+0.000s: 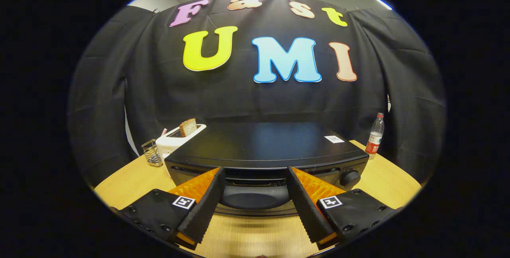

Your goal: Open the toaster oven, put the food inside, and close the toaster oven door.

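Observation:
A black toaster oven (266, 146) stands on the wooden table just ahead of my fingers, seen from slightly above its flat top. Its door looks shut, with the dark door handle (255, 196) lying between my two fingers. My gripper (255, 170) is open, its fingertips spread to either side of the handle and reaching the oven's front edge, and nothing is pressed between them. A control knob (350, 178) sits at the right end of the oven's front. Behind the oven's left corner a slice of bread (187, 127) stands upright in a white toaster (175, 140).
A small wire holder (151, 152) stands left of the white toaster. A plastic water bottle with a red label (375, 135) stands behind the oven's right corner. Bare wooden table (392, 182) shows on both sides of the oven and below my fingers.

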### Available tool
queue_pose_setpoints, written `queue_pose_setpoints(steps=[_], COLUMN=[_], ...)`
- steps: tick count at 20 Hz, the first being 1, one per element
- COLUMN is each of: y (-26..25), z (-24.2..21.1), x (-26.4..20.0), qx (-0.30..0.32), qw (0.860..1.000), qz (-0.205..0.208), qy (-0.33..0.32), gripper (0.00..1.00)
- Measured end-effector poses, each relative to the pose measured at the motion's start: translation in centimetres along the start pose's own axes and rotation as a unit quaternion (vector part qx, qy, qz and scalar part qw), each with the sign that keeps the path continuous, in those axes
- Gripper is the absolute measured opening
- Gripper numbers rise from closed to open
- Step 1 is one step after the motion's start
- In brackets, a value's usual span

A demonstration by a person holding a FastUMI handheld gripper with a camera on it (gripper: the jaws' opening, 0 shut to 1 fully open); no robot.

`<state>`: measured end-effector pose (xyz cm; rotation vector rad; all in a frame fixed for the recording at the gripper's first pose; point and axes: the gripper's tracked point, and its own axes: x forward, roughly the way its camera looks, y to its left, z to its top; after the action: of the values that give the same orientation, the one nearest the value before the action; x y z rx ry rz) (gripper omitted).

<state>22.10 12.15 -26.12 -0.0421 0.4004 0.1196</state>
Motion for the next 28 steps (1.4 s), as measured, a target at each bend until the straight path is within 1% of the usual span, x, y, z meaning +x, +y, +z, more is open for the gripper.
queue_pose_setpoints(steps=[12,18,24,28], y=[0.2,0.4,0.6,0.9], z=[-4.1,-6.1,-9.7,-12.1], x=[-5.0,-6.5,-8.3,-9.2], qx=[0.012,0.001,-0.009,0.004], qw=[0.998,0.997,0.993,0.988], qz=[0.013,0.011,0.008,0.012], qy=[0.053,0.079,0.121,0.157], gripper=[0.98,0.98,0.99,0.99])
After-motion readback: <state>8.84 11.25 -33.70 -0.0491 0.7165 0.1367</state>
